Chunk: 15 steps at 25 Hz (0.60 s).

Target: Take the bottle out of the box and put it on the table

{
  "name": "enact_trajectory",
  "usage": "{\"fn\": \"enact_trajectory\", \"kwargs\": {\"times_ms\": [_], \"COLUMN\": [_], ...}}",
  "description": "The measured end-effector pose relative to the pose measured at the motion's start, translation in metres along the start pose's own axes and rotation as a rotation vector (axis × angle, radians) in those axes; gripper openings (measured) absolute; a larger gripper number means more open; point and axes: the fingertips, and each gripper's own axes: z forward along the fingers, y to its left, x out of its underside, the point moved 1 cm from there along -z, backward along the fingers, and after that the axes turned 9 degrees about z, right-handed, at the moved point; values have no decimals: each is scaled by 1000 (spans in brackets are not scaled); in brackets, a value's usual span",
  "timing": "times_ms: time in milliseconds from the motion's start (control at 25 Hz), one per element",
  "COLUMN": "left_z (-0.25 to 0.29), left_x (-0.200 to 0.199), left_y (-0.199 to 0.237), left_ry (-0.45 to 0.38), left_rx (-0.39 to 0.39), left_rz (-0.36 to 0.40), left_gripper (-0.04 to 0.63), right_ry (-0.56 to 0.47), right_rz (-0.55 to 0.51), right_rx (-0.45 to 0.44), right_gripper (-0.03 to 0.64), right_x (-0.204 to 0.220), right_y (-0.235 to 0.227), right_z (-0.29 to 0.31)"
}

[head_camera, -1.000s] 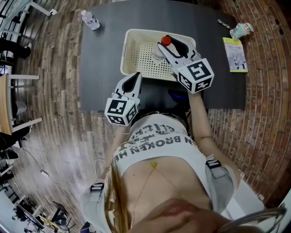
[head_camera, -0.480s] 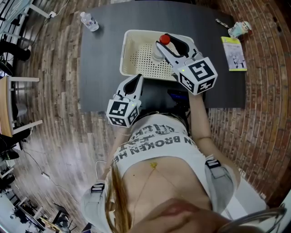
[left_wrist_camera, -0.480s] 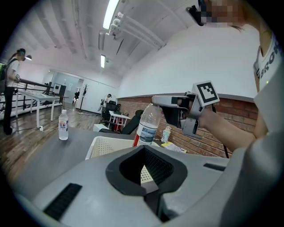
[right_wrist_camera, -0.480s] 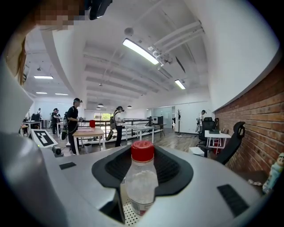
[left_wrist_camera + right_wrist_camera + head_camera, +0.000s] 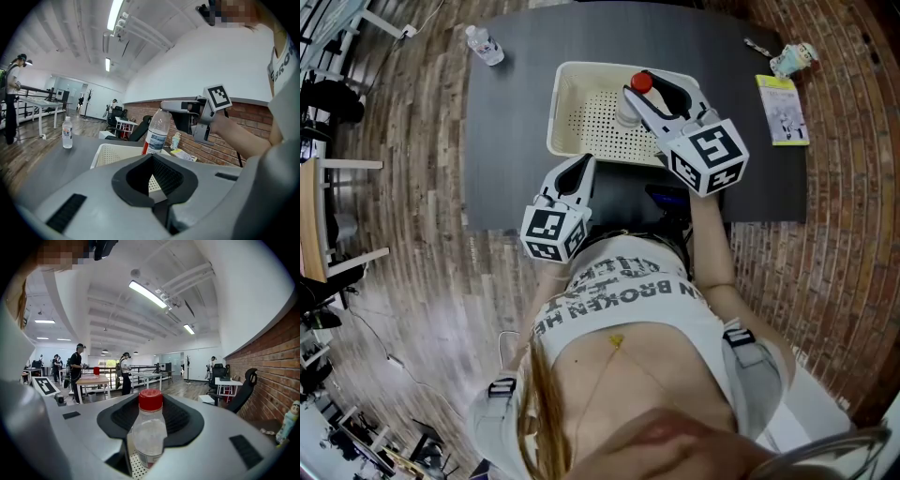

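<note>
Bottle: upright in box, right side.
Left gripper: jaws together, empty, beside box.
Right gripper: jaws wide around bottle; no firm contact evident.
Risk: lifting before clamping may tip bottle.

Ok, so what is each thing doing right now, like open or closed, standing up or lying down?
Red-capped bottle: upright in the basket, cap on.
Basket: on the table, holding only that bottle.
Right gripper: jaws around that bottle; squeezing or not, can't tell.
Left gripper: jaws together, empty.
Second bottle: upright on the table, cap on.
Booklet: lying flat on the table.
</note>
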Motion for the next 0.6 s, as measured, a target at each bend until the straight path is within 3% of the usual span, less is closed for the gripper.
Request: {"fn": "enact_trajectory", "kwargs": {"times_ms": [600], "left_z": [4], "left_x": [1], "left_y": [-6], "left_ry": [6], "left_rx": [5], "left_rz": [-3], "left_gripper": [5], "right_ry": [11], "right_rz": [11], "right_rx": [-2], "right_gripper": [153], "right_x": [4], "right_y": [-3], "right_z": [-4]}}
